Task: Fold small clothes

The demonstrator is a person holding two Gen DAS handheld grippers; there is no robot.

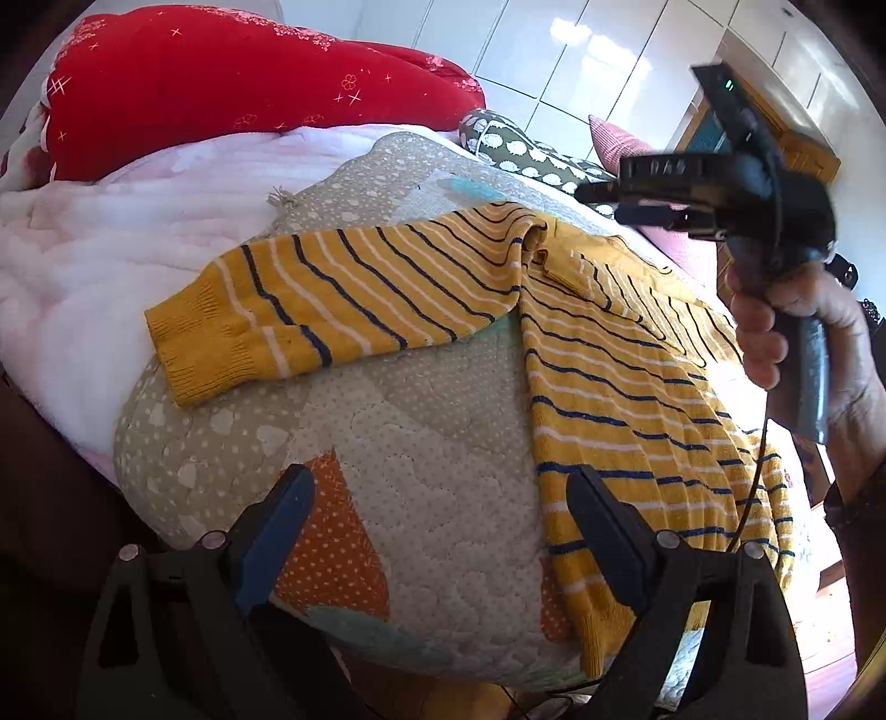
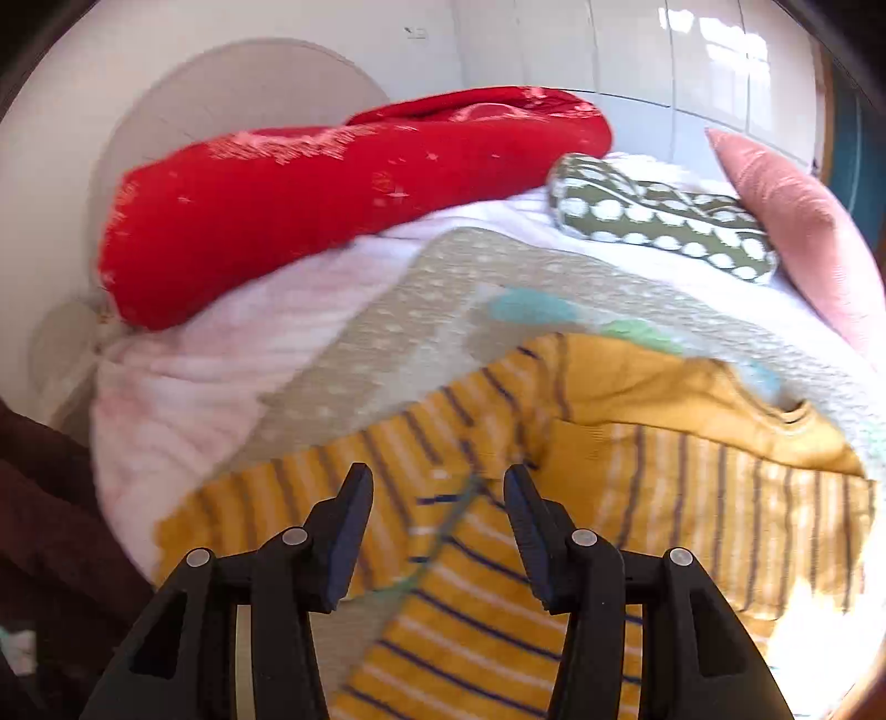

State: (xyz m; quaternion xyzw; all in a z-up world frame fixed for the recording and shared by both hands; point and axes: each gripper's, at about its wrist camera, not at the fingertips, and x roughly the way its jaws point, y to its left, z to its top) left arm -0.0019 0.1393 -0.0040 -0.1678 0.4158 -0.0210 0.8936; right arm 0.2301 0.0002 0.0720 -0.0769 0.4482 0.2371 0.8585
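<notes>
A small mustard-yellow sweater [image 1: 620,354] with navy and white stripes lies flat on a quilted dotted mat [image 1: 421,443]. One sleeve [image 1: 332,299] stretches out to the left, cuff at the mat's left edge. My left gripper [image 1: 443,498] is open and empty, above the mat just left of the sweater's hem. My right gripper [image 2: 437,487] is open and empty, hovering over the sweater [image 2: 609,487] near the sleeve and armpit. It also shows in the left wrist view [image 1: 609,199], held in a hand above the collar.
The mat lies on a white-pink fluffy blanket [image 1: 111,249] on a bed. A red pillow [image 1: 221,94], an olive dotted cushion [image 2: 659,216] and a pink cushion [image 2: 797,227] lie at the back. White cabinet doors [image 1: 581,50] stand behind.
</notes>
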